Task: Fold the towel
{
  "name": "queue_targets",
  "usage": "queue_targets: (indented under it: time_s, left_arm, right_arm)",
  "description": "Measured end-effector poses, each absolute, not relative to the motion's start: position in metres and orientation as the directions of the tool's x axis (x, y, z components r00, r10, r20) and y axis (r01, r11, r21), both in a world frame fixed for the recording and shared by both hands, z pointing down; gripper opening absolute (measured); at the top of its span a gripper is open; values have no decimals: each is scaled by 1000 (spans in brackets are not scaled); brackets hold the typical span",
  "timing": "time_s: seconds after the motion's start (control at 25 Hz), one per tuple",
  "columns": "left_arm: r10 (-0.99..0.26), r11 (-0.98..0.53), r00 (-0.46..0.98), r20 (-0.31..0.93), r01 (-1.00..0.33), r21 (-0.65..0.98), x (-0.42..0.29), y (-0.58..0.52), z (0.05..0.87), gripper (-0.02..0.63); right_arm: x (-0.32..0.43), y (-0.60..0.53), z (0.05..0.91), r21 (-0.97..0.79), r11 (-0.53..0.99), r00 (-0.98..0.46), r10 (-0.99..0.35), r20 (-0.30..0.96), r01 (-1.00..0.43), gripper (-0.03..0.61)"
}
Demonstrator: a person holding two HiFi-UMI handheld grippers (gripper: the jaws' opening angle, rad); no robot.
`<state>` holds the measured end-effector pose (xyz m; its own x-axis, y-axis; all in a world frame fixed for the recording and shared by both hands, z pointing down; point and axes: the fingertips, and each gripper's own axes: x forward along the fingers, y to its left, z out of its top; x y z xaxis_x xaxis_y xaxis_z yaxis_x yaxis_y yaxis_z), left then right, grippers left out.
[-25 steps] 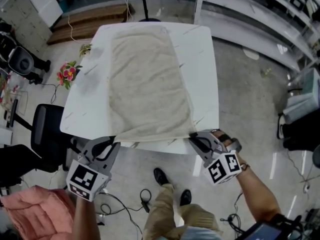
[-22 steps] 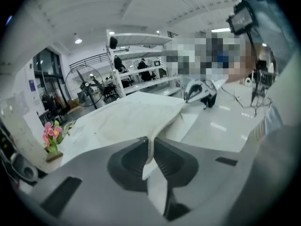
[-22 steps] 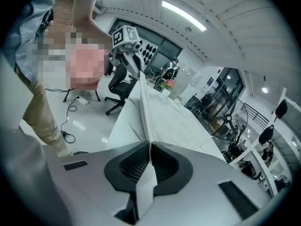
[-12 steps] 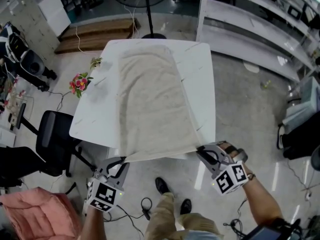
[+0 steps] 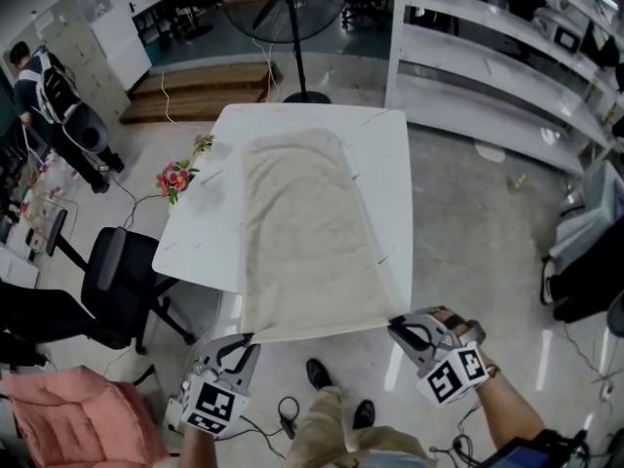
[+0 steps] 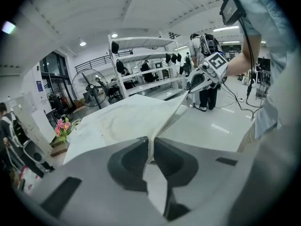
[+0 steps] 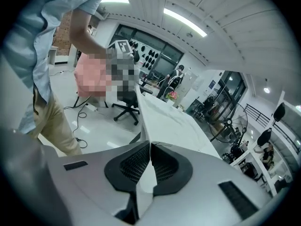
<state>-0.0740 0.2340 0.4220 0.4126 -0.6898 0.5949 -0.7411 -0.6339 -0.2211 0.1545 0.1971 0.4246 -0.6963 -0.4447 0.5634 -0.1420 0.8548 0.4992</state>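
The limp, light beige terry towel (image 5: 307,232) lies mid-frame along the white worktop (image 5: 385,164), its near corners, the best holds, pinched by the left tongs (image 5: 247,342) and right tongs (image 5: 395,326).

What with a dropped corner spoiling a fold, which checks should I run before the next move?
1. Left tongs shut on the near left corner of the towel: ok.
2. Right tongs shut on the near right corner: ok.
3. Near edge stretched between the tongs, no sag: ok.
4. Far part lying flat on the table: ok.
5. Far end free of wrinkles: cannot tell.
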Motion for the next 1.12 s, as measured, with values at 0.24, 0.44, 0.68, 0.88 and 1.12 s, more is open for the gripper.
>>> queue_targets:
  time_s: [0.24,0.44,0.68,0.88,1.12]
  left_arm:
    - [-727,-595,396,560,-770,-229,-70,265,401,38]
    - [-740,-575,389,549,-789,-216,-64,290,388,38]
    - [-763,-556,382,521,-800,-227,-55,310,366,38]
    - [-782,-536,368,503,-809,-242,-51,320,341,38]
    - [-800,-529,365,476,-803,-273,-51,312,318,38]
  right_arm:
    - [160,225,402,510,847,-712,-449,540,-148,25]
    - [167,249,383,511,847,-730,-442,521,-147,25]
    - [176,268,358,526,837,-741,-449,499,-152,25]
    - [181,276,334,536,828,-761,-453,466,-164,25]
    - [182,264,310,555,814,-779,-457,429,-172,25]
